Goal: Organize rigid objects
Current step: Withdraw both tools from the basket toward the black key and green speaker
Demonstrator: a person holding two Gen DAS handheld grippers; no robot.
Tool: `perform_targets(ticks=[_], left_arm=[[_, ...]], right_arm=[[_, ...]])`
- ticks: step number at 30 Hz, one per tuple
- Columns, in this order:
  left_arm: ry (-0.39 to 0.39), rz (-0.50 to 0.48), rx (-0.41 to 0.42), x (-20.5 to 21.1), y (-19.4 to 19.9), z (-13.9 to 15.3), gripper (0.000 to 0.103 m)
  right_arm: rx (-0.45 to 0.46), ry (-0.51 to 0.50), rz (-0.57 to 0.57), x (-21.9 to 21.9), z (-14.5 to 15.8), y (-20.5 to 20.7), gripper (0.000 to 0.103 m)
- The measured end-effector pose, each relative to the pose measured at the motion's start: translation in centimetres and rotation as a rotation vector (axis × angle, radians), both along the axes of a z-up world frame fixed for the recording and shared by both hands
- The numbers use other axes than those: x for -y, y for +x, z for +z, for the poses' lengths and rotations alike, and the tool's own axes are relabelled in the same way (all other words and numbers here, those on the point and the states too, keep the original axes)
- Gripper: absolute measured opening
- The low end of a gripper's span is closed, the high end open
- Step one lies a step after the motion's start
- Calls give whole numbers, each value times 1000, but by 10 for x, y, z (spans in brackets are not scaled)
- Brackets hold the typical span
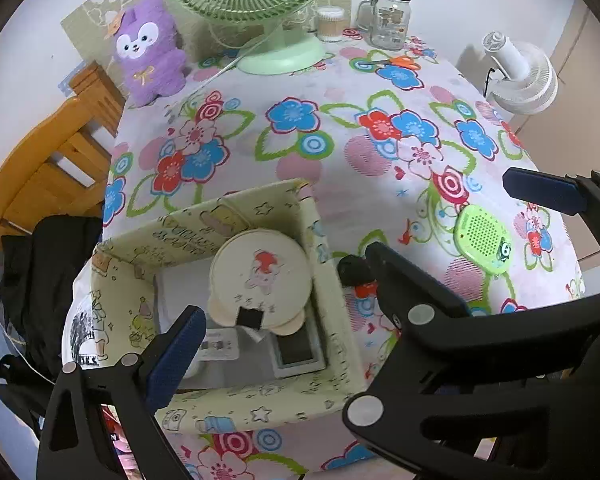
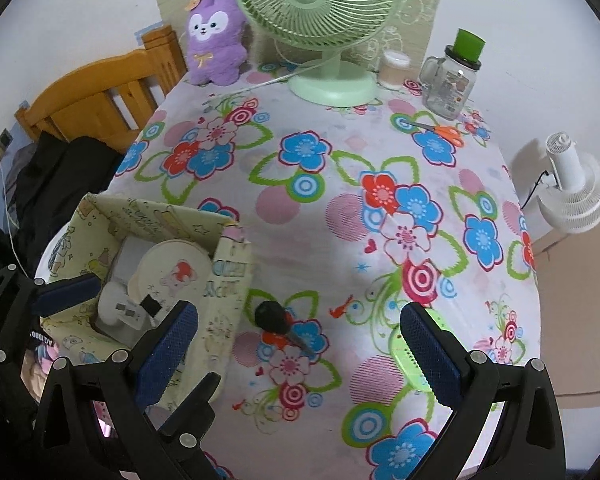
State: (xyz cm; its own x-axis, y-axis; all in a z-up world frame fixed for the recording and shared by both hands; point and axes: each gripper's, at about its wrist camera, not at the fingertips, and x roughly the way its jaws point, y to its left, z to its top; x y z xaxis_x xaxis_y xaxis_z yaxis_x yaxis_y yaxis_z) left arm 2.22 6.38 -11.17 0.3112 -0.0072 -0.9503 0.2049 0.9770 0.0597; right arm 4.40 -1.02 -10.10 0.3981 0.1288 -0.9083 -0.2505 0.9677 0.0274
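Note:
A pale yellow patterned box point(image 1: 168, 232) point(image 2: 228, 292) stands at the table's near left edge. Inside lie a round cream mirror case point(image 1: 260, 276) point(image 2: 172, 270), a white gadget point(image 2: 118, 308) and a grey flat case point(image 1: 298, 350). My left gripper point(image 1: 284, 320) is open over the box, empty. My right gripper point(image 2: 300, 336) is open and empty just above the table. A black key point(image 2: 276, 320) point(image 1: 354, 270) lies between its fingers, nearer the left one. A green perforated gadget point(image 1: 484, 238) point(image 2: 408, 356) lies beside and partly behind its right finger point(image 2: 428, 356).
On the flowered tablecloth point(image 2: 340, 184) at the back stand a green fan point(image 2: 324, 76), a purple plush point(image 2: 216, 36), a glass mug jar point(image 2: 450, 80) and orange scissors point(image 2: 440, 130). A white fan point(image 2: 576, 188) stands off the right edge, a wooden bedframe point(image 2: 96, 96) to the left.

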Motion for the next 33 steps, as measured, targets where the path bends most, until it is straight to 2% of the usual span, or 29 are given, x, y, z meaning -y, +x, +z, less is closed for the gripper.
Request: perform_targets(ticks=[17,33], left_arm=[[1,2,-7,50,8,2,100],[5,25,-32,88,16,-11,100]], right_arm=[[-18,6,4,50,0,10,102],[-41,15,18,88,-14,21,102]])
